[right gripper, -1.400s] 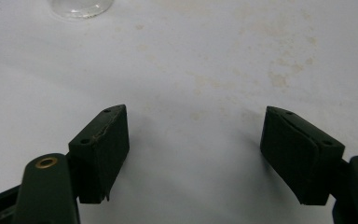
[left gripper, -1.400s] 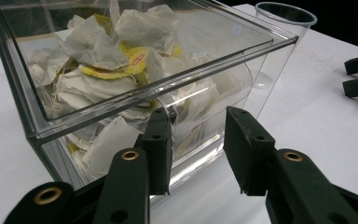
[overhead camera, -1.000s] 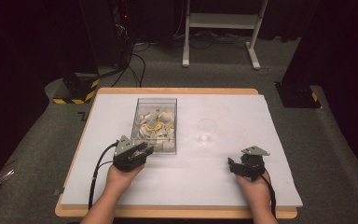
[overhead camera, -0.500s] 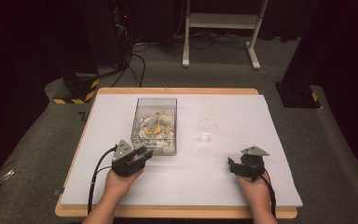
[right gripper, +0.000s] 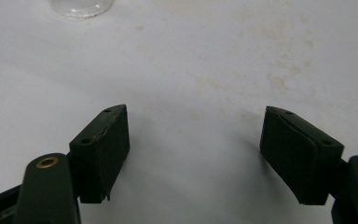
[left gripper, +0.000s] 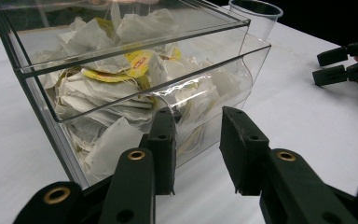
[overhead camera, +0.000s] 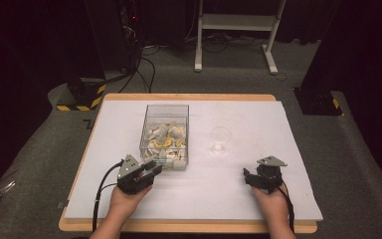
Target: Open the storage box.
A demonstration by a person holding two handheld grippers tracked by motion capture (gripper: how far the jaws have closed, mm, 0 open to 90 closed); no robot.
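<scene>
On the white table top (overhead camera: 129, 119), left of centre: one clear plastic box (overhead camera: 165, 134), lidded, stocked with paper tea bags (left gripper: 121, 93), several with yellow tags. Just before its near wall: left gripper (left gripper: 198, 149), jaws drawn close together with a narrow gap between them, nothing in that gap, tips at the box's front cut-out. Right of the box, apart from it: one clear plastic cup (overhead camera: 220, 139), upright. Near the table's front right: right gripper (overhead camera: 258, 177), jaws spread wide over bare surface, holding nothing.
</scene>
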